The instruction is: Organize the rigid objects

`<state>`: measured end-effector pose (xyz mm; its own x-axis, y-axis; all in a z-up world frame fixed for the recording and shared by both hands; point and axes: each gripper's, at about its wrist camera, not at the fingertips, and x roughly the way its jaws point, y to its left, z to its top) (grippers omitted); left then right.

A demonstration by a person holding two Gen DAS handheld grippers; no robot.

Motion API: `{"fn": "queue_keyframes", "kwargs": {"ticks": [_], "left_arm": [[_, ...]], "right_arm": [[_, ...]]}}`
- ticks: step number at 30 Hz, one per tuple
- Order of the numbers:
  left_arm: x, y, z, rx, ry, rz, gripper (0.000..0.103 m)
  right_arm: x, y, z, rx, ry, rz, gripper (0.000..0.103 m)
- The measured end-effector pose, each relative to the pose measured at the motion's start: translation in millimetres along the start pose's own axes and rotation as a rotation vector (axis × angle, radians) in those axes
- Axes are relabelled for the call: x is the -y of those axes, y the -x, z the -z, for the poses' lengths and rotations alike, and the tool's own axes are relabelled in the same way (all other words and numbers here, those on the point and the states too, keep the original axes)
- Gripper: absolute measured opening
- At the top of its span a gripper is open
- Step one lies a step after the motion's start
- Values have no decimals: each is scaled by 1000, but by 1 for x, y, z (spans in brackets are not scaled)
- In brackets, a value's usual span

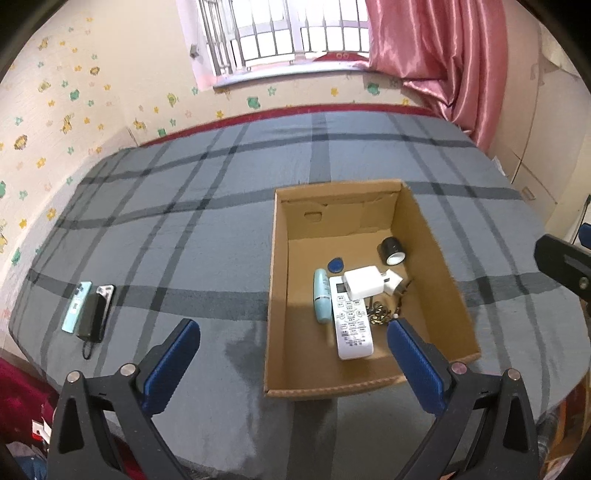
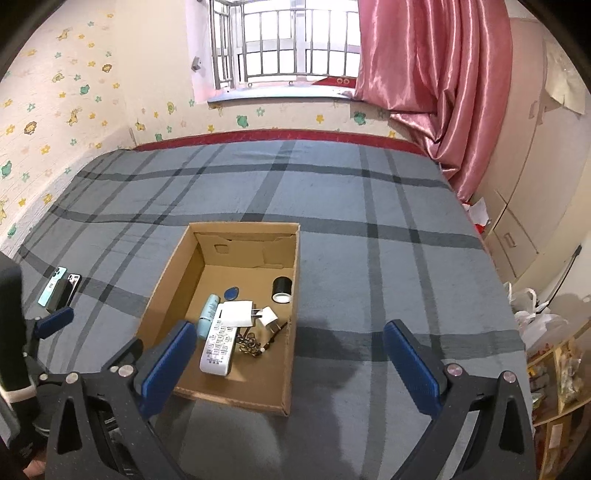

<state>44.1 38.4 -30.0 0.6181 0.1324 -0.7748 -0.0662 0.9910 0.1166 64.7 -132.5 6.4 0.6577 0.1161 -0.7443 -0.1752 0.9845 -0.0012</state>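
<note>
An open cardboard box (image 1: 280, 258) (image 2: 291, 354) stands on the grey plaid bed. Inside lie a white remote (image 1: 352, 328) (image 2: 219, 349), white charger plugs (image 1: 364, 282) (image 2: 238, 314), a light-blue tube (image 1: 321, 295) (image 2: 207, 319), a blue key fob (image 1: 335, 264) (image 2: 231, 293), a black tape roll (image 1: 392, 251) (image 2: 282, 289) and a key bunch (image 1: 382, 314) (image 2: 253, 343). Two phones, one teal (image 1: 77, 306) (image 2: 51, 286) and one black (image 1: 96, 314) (image 2: 66, 291), lie left on the bed. My left gripper (image 1: 293, 347) is open above the box's near-left edge. My right gripper (image 2: 290, 349) is open over the box's right side.
A wall with stickers and a barred window (image 1: 288, 33) lie beyond the bed. A pink curtain (image 2: 436, 81) and a wardrobe (image 2: 535, 166) stand at the right. Shelves and plastic bags (image 2: 539, 317) sit by the bed's right edge. Red fabric (image 1: 18, 395) lies at the lower left.
</note>
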Motion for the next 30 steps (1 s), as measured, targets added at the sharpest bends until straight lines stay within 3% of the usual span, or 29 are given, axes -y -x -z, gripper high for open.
{"fn": "queue_keyframes", "kwargs": {"ticks": [13,30], "left_arm": [[8,59,15,58,4,19,103],[25,72,32,56,-32,44,103]], "right_arm": [[10,46,18,35,-14,13,103],[19,56,39,34,-21,38,103]]}}
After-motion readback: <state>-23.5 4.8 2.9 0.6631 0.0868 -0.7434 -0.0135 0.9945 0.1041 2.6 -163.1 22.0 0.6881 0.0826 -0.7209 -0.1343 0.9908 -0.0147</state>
